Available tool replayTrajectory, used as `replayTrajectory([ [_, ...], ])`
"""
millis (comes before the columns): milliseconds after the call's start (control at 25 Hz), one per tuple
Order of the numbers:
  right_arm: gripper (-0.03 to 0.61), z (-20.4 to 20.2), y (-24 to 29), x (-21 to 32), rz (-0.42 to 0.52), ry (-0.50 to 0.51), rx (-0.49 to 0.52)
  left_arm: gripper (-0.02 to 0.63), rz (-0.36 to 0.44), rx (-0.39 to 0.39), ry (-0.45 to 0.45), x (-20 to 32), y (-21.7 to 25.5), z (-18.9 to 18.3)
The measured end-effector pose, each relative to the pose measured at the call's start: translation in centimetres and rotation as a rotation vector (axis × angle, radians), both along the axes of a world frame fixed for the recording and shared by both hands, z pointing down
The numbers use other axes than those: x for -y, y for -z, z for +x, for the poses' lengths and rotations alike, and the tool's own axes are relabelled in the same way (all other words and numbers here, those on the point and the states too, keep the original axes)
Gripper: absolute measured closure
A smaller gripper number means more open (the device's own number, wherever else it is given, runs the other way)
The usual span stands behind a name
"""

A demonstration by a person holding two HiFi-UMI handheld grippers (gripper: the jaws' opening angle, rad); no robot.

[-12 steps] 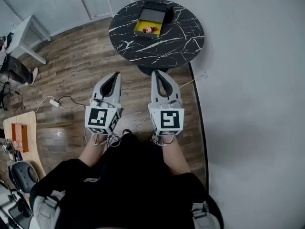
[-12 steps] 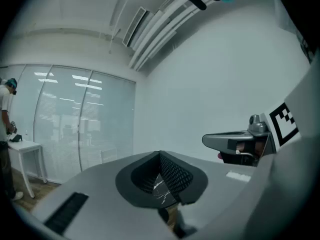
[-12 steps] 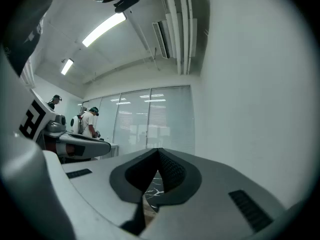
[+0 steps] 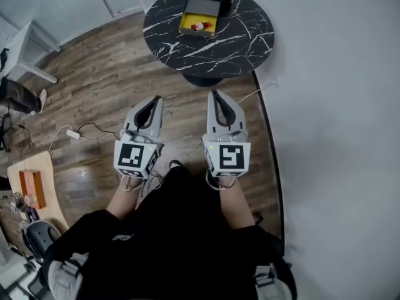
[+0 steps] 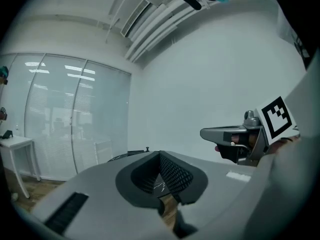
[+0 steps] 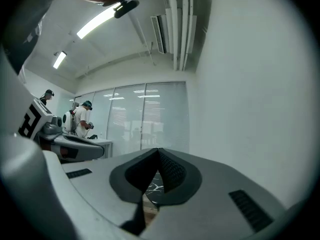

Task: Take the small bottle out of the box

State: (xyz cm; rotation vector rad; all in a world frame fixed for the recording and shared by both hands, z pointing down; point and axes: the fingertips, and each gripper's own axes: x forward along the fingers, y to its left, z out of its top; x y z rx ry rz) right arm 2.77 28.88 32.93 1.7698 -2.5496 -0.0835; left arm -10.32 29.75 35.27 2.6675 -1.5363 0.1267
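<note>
A round black marble table (image 4: 237,49) stands at the top of the head view. On it sits an open yellow box (image 4: 199,25) with a dark lid behind it, and a small red bottle (image 4: 200,25) lies inside. My left gripper (image 4: 156,99) and right gripper (image 4: 214,93) hover side by side over the wooden floor, well short of the table. Both point roughly level toward it and are shut on nothing. In the left gripper view, the left gripper (image 5: 159,154) has its jaws meeting at the tip, and a sliver of the table shows between them. The right gripper (image 6: 158,150) looks the same in its own view.
A cable and power strip (image 4: 74,134) lie on the floor at the left. A wooden board (image 4: 31,186) and a white table (image 4: 19,42) stand further left. A white wall (image 4: 337,136) runs along the right. People (image 6: 82,118) stand far off by glass partitions.
The table has slid slightly up and looks a touch larger in the head view. Both grippers stay side by side, shut and empty.
</note>
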Motion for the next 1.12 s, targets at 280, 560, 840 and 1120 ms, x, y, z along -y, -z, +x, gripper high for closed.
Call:
replayTrajectory([
  [280, 0.583, 0.3, -0.6, 1.1, -0.014, -0.043, -0.018, 0.615, -0.031, 0.008, -0.049, 1.1, -1.5, -0.6],
  [560, 0.583, 1.2, -2.1, 6.2, -0.043, -0.009, -0.014, 0.615, -0.069, 0.017, -0.013, 4.6, -2.6, -0.4],
  [840, 0.582, 2.2, -0.1, 15.0, 0.006, 0.079, -0.006, 0.615, -0.086, 0.027, 0.024, 12.3, -2.1, 0.6],
  [1120, 0.583, 5.4, 1.0, 21.1, -0.018, 0.12, -0.01, 0.615, -0.091, 0.053, 0.067, 18.0, -1.1, 4.3],
])
